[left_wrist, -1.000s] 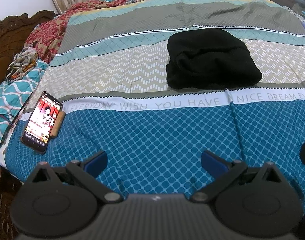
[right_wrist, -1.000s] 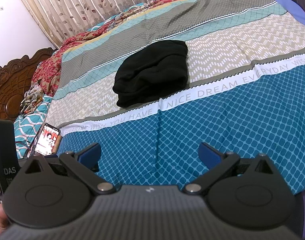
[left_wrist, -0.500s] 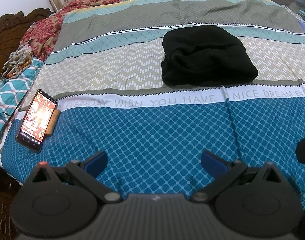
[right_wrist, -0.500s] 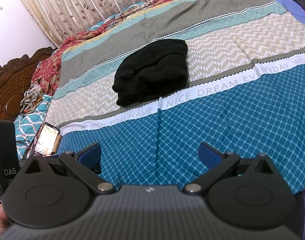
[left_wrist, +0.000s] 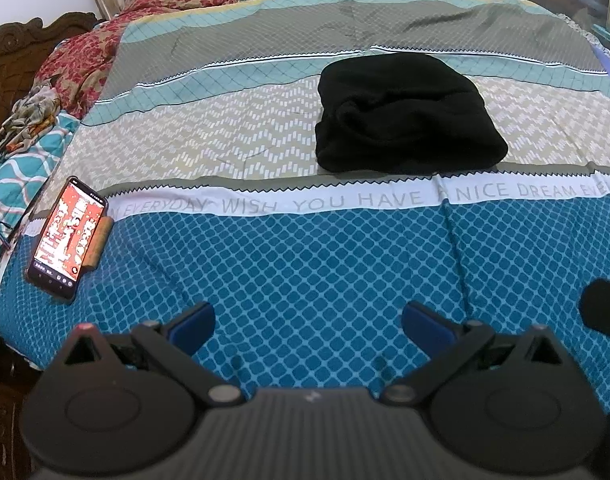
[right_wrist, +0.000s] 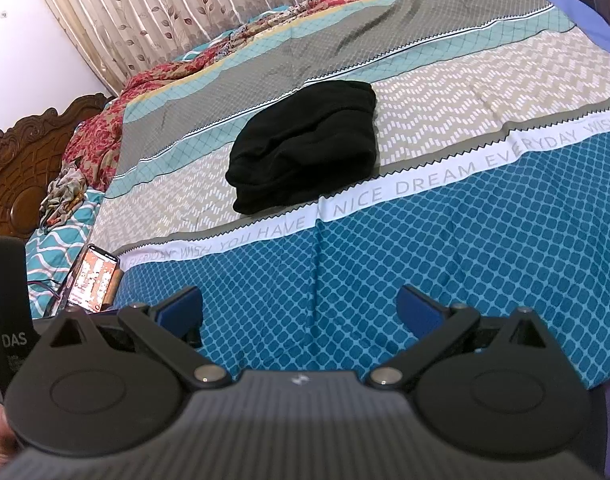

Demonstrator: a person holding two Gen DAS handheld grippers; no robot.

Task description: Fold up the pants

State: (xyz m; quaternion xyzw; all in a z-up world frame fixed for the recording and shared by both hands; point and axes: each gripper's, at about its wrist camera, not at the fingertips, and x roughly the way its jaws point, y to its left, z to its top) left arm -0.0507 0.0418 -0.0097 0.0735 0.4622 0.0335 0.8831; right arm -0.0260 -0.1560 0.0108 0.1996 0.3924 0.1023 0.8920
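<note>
The black pants lie as a folded bundle on the beige zigzag stripe in the middle of the bed; they also show in the right wrist view. My left gripper is open and empty, held over the blue patterned part of the sheet, well short of the pants. My right gripper is open and empty too, over the blue part near the bed's front edge, apart from the pants.
A lit phone lies at the bed's left edge, also in the right wrist view. Pillows and crumpled cloth sit by the carved wooden headboard. Curtains hang behind the bed.
Both grippers stay open and empty. The left wrist view has shifted slightly, with the phone and pants lower in frame. The phone screen changed picture.
</note>
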